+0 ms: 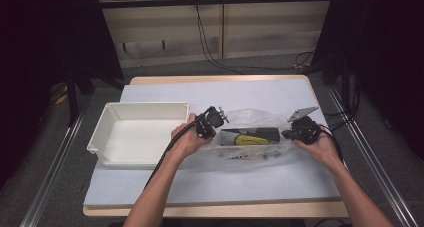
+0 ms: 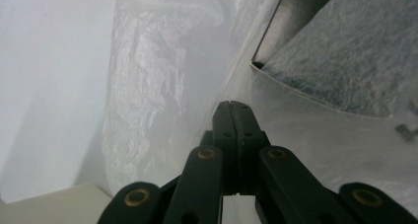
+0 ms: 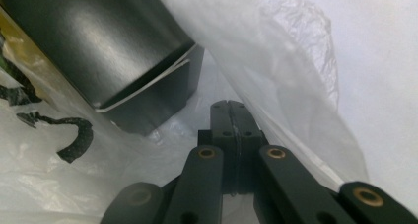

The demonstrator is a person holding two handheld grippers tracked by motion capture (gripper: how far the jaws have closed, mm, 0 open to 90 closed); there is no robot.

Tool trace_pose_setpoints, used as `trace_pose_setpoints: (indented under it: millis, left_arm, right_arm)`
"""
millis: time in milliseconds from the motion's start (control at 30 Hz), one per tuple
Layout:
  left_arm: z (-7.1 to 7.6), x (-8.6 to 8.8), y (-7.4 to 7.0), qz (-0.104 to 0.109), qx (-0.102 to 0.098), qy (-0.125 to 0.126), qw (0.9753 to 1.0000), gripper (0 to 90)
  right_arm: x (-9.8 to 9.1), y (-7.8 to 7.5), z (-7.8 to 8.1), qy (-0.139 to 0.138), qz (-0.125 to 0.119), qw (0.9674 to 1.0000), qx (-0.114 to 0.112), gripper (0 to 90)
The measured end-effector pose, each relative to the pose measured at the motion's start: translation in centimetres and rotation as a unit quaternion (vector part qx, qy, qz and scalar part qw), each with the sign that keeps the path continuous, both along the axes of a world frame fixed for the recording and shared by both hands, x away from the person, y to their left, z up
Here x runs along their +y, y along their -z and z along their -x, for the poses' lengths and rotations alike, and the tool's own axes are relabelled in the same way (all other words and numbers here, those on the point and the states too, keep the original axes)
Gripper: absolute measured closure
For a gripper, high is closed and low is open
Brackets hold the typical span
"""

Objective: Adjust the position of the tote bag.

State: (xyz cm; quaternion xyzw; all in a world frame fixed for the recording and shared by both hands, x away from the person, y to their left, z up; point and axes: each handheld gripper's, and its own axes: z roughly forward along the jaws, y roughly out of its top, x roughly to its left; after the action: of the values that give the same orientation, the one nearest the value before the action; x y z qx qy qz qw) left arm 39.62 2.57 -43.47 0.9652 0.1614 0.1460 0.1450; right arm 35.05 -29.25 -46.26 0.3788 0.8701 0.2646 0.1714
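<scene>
Lying on the grey table cover just right of centre, the clear plastic bag runs left to right, its long axis crossing in front of the person. Inside it sits a dark box with a yellow item beside it; what these are is hard to tell through the film.

At the bag's left end is the left gripper, and its own view shows the jaws pressed together with thin film bunched around them, so it appears clamped on that end. At the bag's right end is the right gripper, its jaws likewise together with film draped over them and the dark box close ahead. Each gripper is thus at one end of the long axis, the contents between them, neither hand nearer to the load than the other.

Touching the left hand's outer side stands an empty white bin, to the left of the bag. My guess is that the bag goes there, so the move would run leftward along the bag's own length, both ends kept level.
</scene>
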Motion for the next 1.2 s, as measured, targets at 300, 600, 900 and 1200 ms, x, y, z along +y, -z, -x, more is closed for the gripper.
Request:
trace_pose_setpoints:
  millis: [300,600,900,1200]
  left_arm:
    - [-0.2,0.2,-0.1,-0.033,0.001,0.007,0.9994,90.0]
    - [-0.1,0.5,-0.9,-0.003,0.0,-0.006,1.0,90.0]
    - [1.4,0.0,-3.7,0.095,0.004,0.012,0.9954,90.0]
    - [1.6,-2.4,-4.0,0.138,0.015,0.027,0.9899,89.7]
  right_arm:
    - [-0.4,0.7,0.4,0.006,0.006,0.9999,0.009,90.0]
    - [-0.5,0.1,0.6,0.011,0.014,0.9998,-0.004,90.0]
    - [0.0,-2.6,1.9,0.0,-0.061,0.9972,-0.043,90.0]
    - [3.3,-5.1,1.5,-0.048,-0.099,0.9927,-0.049,90.0]
